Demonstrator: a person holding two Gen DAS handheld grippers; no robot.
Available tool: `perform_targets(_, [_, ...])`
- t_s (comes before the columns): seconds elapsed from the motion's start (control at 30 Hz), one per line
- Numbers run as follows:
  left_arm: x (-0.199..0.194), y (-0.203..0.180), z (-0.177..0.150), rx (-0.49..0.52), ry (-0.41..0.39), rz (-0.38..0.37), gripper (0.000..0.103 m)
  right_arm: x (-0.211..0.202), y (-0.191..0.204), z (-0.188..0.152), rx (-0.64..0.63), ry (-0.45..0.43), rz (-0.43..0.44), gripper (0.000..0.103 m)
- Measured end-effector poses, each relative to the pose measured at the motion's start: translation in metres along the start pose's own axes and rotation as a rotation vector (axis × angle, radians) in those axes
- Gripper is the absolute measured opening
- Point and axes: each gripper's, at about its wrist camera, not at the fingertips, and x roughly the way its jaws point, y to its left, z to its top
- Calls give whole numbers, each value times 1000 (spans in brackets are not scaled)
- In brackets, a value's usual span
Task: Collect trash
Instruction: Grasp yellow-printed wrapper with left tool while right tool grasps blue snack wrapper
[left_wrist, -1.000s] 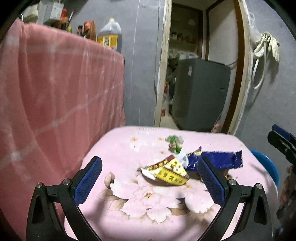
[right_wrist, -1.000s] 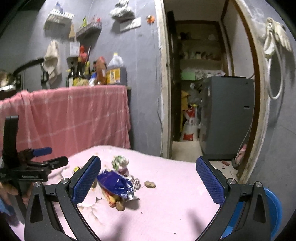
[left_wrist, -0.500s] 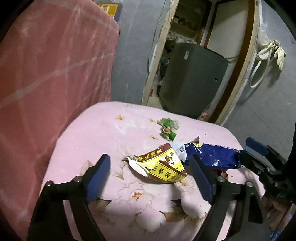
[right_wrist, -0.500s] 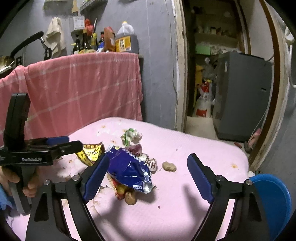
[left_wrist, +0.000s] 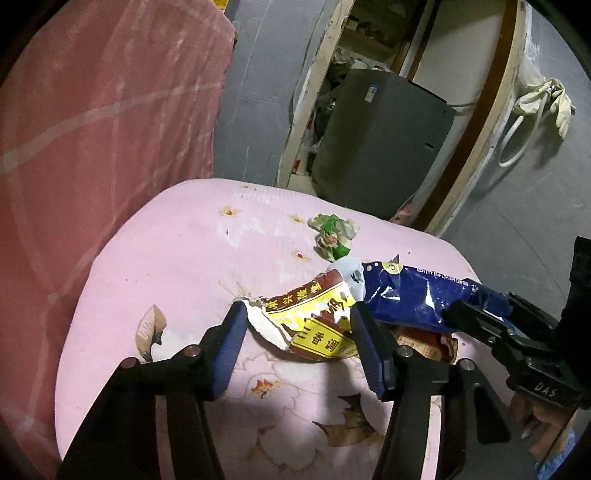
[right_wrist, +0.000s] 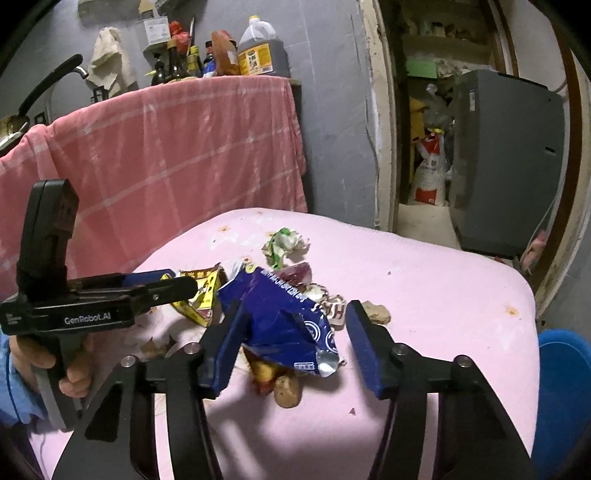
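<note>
On the pink flowered tablecloth (left_wrist: 177, 243) lies a heap of wrappers. A torn yellow and red wrapper (left_wrist: 314, 321) sits between the fingers of my left gripper (left_wrist: 297, 332), whose jaws are closing without a clear squeeze on it. A crumpled blue foil bag (right_wrist: 280, 314) lies between the fingers of my right gripper (right_wrist: 295, 343), also closing; the left pad touches the bag, the right pad stands apart. A green and white crumpled wrapper (left_wrist: 332, 232) lies farther back. Each view shows the other gripper: the right gripper (left_wrist: 476, 308) and the left gripper (right_wrist: 177, 280).
A potato-like lump (right_wrist: 286, 393) and a brown scrap (right_wrist: 376, 312) lie near the blue bag. A blue bin (right_wrist: 561, 398) stands past the table's right edge. A pink cloth (right_wrist: 166, 166) hangs over the counter on the left. A grey cabinet (right_wrist: 506, 158) fills the doorway behind.
Both grippers have dropped toward the heap and tilted down. Their jaws have narrowed from wide open, the left around the yellow wrapper, the right around the blue bag.
</note>
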Motion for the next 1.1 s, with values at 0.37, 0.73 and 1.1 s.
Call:
perform_targets(0.37, [2, -3, -5, 11, 36, 11, 30, 0, 3, -4, 4, 9, 27, 33])
perform_targets(0.73, [3, -6, -10, 19, 56, 11, 1, -6, 0, -8, 24, -8, 22, 29])
perform_targets(1.1, [-17, -15, -14, 46, -9, -48, 31, -19, -11, -9, 50, -42, -14, 29])
